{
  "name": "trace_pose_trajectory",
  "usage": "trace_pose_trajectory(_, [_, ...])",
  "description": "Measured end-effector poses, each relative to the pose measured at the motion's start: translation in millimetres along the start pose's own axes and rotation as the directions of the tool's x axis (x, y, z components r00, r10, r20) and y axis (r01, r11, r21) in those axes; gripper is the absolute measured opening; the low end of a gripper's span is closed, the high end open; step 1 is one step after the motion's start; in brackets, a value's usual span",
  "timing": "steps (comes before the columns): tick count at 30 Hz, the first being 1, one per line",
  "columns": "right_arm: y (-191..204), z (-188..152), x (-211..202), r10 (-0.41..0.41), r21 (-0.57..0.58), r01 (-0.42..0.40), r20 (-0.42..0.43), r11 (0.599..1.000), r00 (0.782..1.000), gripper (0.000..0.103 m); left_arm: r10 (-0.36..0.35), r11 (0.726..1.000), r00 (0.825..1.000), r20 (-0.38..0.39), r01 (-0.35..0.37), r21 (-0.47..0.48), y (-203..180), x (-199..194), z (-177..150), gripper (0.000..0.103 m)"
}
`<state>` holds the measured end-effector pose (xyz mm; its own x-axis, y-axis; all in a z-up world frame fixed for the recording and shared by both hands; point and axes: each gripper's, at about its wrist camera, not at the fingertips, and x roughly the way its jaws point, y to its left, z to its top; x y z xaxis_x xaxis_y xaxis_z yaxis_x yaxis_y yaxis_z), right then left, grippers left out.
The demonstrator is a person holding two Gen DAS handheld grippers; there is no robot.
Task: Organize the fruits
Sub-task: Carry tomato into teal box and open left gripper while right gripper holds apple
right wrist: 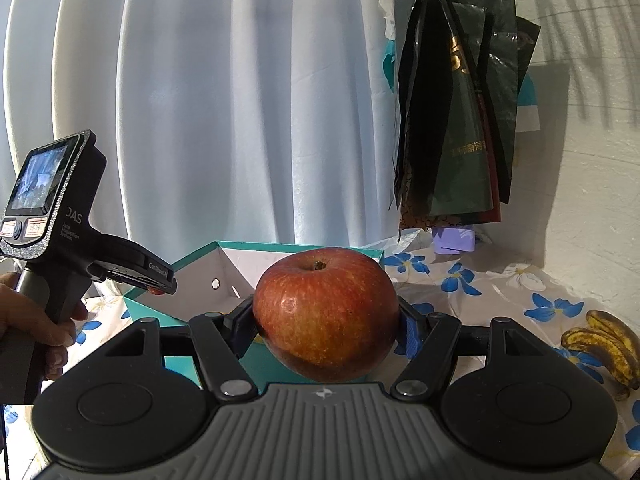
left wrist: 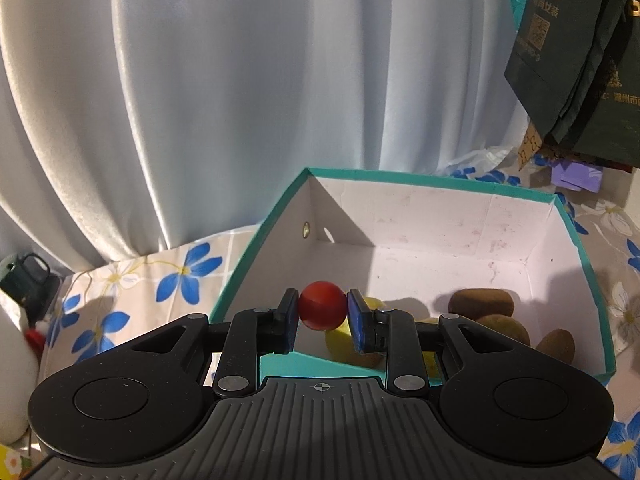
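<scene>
Two grippers loaded: left gripper (left wrist: 322,312) clamps a small red fruit (left wrist: 322,305) over the teal box (left wrist: 460,220) — kiwis (left wrist: 482,303) inside; right gripper (right wrist: 326,322) clamps an apple (right wrist: 326,316) before it — bananas (right wrist: 604,346) lie rightward.

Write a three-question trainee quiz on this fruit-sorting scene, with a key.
1. True or false: the left tool is shut on a small red fruit.
2. What does the right tool grip? A) a banana B) an apple C) a kiwi
3. Fill in: the brown kiwis lie inside the teal ____.

Key:
1. True; its pads press the fruit over the teal box.
2. B; the apple sits between its pads, while the bananas lie on the floral tablecloth.
3. box
</scene>
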<state>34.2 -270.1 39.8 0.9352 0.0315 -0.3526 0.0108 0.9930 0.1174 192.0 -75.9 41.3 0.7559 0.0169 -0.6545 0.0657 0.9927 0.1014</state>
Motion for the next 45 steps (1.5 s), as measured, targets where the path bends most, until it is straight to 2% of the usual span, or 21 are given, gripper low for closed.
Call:
trace_pose_trajectory(21, [-4.8, -0.2, 5.4, -0.013, 0.017, 0.014, -0.005, 1.000, 1.000, 0.068, 0.013, 1.000, 1.000, -0.025, -0.012, 0.013, -6.4, 57.4, 9.3, 0.029])
trace_pose_trajectory(31, [-5.6, -0.4, 7.4, -0.022, 0.017, 0.022, -0.012, 1.000, 1.000, 0.068, 0.030, 0.999, 0.995, -0.093, -0.027, 0.027, -8.0, 92.8, 1.5, 0.029])
trace_pose_trajectory(39, [-6.6, -0.4, 9.1, -0.022, 0.015, 0.022, -0.019, 1.000, 1.000, 0.068, 0.069, 0.997, 0.992, -0.110, -0.065, 0.037, -7.8, 105.7, -0.5, 0.029])
trace_pose_trajectory(45, [-6.1, 0.0, 7.3, -0.021, 0.013, 0.022, -0.022, 1.000, 1.000, 0.068, 0.069, 0.997, 0.992, -0.109, -0.066, 0.034, -7.7, 107.2, 1.1, 0.030])
